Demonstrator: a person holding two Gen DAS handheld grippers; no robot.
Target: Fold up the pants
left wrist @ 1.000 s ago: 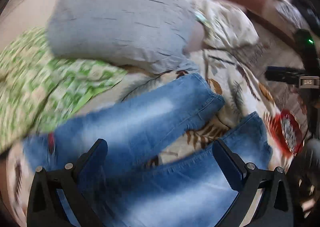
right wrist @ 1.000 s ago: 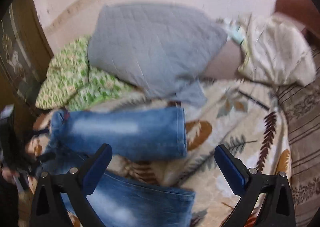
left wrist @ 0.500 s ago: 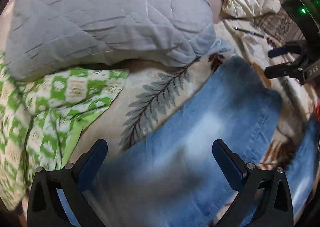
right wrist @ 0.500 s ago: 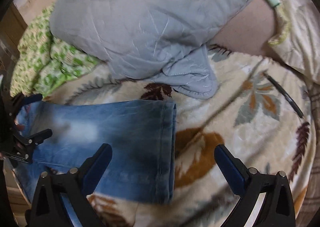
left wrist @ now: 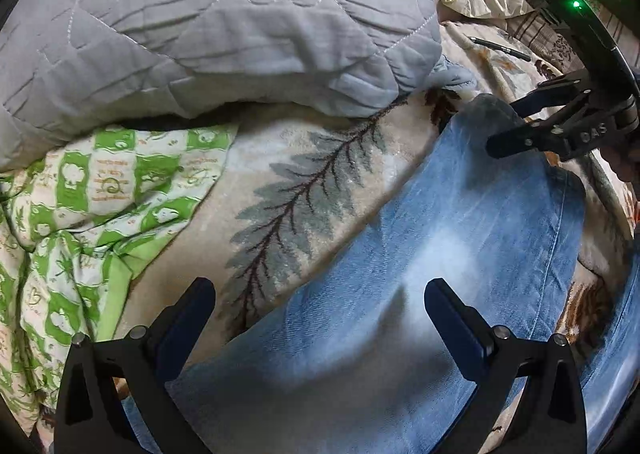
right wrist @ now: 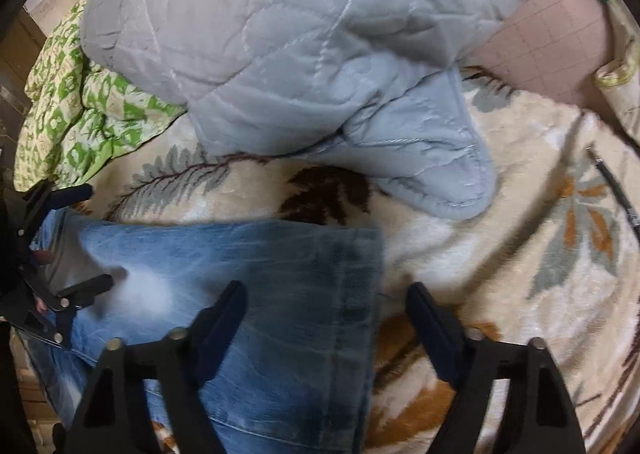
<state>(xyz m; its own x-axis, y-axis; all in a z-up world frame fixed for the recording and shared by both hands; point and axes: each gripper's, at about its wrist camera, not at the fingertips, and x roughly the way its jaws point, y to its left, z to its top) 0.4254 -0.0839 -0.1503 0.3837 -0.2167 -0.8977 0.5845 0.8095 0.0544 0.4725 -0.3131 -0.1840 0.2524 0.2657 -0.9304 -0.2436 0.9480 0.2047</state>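
Jeans (left wrist: pixel 460 254) lie spread on the bed's leaf-patterned blanket (left wrist: pixel 288 174), one leg stretched out flat with its hem (right wrist: pixel 356 294) toward the right gripper, and a second leg just showing at the lower right edge of the left wrist view. Behind them sit a grey quilted pillow (left wrist: pixel 220 26) and a green-and-white patterned cloth (left wrist: pixel 100 194), both clear of the denim. A dark pen (left wrist: pixel 500 48) lies farther off on the blanket.

No fold is visible yet; by my reading the work is at its very start, with the legs still apart and the first grasp not yet made. What remains looks like everything: bringing one leg over the other, then folding along the length.

The left gripper (left wrist: pixel 320 318) hangs over the upper part of the leg, its fingers wide apart and holding nothing. The right gripper (right wrist: pixel 326 318) straddles the hem edge with its fingers partly open, one over the denim and one over the blanket, and grips nothing so far.
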